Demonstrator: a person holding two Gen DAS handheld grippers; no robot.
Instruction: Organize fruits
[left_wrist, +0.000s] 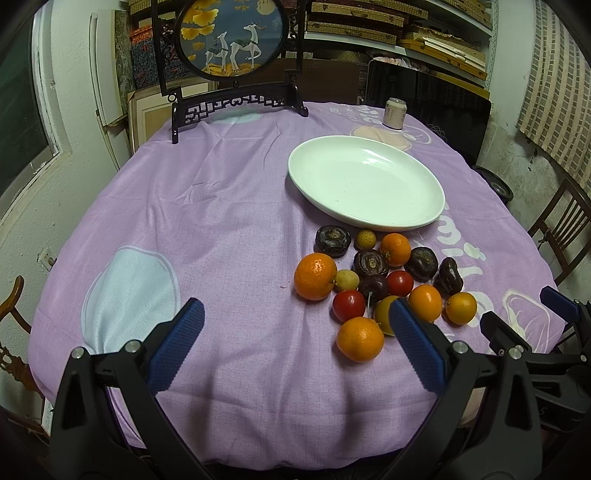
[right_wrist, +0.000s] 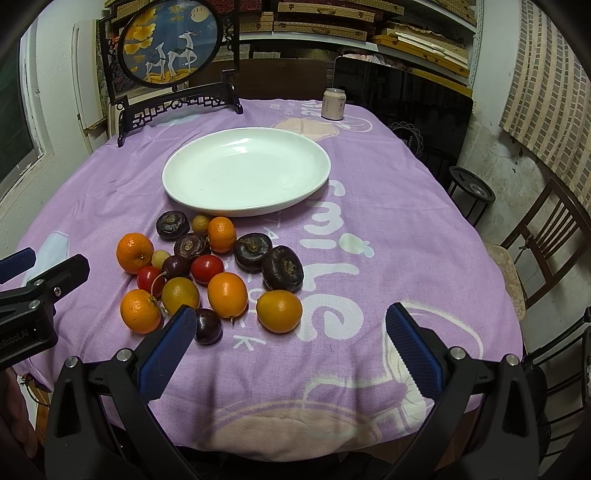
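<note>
two hand-held tongs hover low over the near edge of a table under a purple cloth (right_wrist: 369, 236). the left tongs (left_wrist: 295, 328) and the right tongs (right_wrist: 291, 332) both stand wide open and hold nothing. a cluster of loose fruit (right_wrist: 207, 269), oranges, small red fruits, dark wrinkled ones and small yellowish ones, lies on the cloth, many touching, just in front of an empty white plate (right_wrist: 207, 206). likely risk: the round fruits sit packed together, so closing on one could nudge its neighbours and set them rolling across the cloth. the cluster lies ahead and right of the left tongs, ahead and left of the right tongs; a dark fruit (right_wrist: 208, 326) sits just beside the right tongs' left finger.
</note>
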